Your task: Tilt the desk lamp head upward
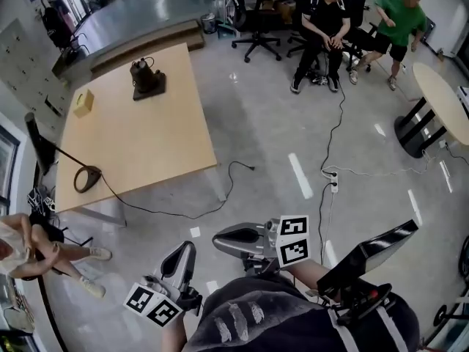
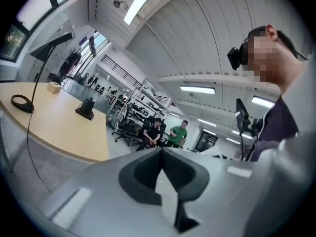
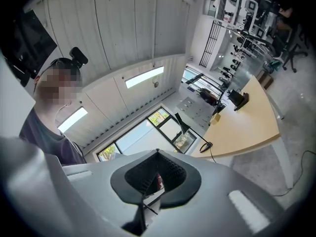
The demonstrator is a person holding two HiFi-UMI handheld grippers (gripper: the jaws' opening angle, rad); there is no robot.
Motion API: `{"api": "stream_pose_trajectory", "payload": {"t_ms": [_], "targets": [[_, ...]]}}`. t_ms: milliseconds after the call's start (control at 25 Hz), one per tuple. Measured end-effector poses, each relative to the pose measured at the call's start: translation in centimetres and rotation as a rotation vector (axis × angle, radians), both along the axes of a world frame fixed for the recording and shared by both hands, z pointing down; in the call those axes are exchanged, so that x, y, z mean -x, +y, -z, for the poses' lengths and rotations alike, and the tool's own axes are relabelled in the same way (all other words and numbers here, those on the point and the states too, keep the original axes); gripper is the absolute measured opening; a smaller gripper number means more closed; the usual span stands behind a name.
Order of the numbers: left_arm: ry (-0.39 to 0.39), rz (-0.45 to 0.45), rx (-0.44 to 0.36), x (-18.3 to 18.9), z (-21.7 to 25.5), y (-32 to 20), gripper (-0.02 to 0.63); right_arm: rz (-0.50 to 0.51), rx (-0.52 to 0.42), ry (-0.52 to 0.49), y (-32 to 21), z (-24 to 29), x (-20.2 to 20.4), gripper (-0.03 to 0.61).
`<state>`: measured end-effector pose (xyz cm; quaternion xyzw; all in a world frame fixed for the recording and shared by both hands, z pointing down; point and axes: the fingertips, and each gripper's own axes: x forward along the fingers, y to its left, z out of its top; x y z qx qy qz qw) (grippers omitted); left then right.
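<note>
The black desk lamp stands at the near left corner of the wooden table (image 1: 146, 138). Its ring base (image 1: 87, 178) rests on the tabletop and a thin arm rises to the head (image 1: 38, 151) past the table edge. The left gripper view shows the lamp's head (image 2: 52, 43) and base (image 2: 21, 103) far off, as does the right gripper view, with the head (image 3: 183, 123) above the base (image 3: 205, 145). My left gripper (image 1: 183, 254) (image 2: 162, 150) and right gripper (image 1: 220, 239) (image 3: 158, 152) are held close to my body, well short of the table. Both are shut and hold nothing.
A dark kettle-like object on a tray (image 1: 146, 79) and a yellow box (image 1: 83, 103) sit on the table. The lamp's cable (image 1: 183, 213) trails over the floor. A power strip (image 1: 333, 182), a round table (image 1: 440, 101), seated people (image 1: 326, 20) and a person (image 1: 29, 248) at left are around.
</note>
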<state>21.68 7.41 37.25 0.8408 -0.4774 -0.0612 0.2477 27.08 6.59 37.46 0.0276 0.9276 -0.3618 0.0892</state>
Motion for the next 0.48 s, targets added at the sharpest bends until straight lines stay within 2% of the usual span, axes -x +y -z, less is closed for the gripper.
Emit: {"api": "stream_pose_trajectory", "payload": {"t_ms": [200, 480], "targets": [[-0.026, 0.006, 0.039, -2.0, -0.9, -2.0, 0.005, 0.018, 0.014, 0.021, -2.2, -1.9, -2.1, -0.002], [-0.045, -0.031, 0.055, -3.5, -1.4, -4.8, 0.005, -0.012, -0.009, 0.013, -4.1, -2.3, -3.6, -0.002]]}}
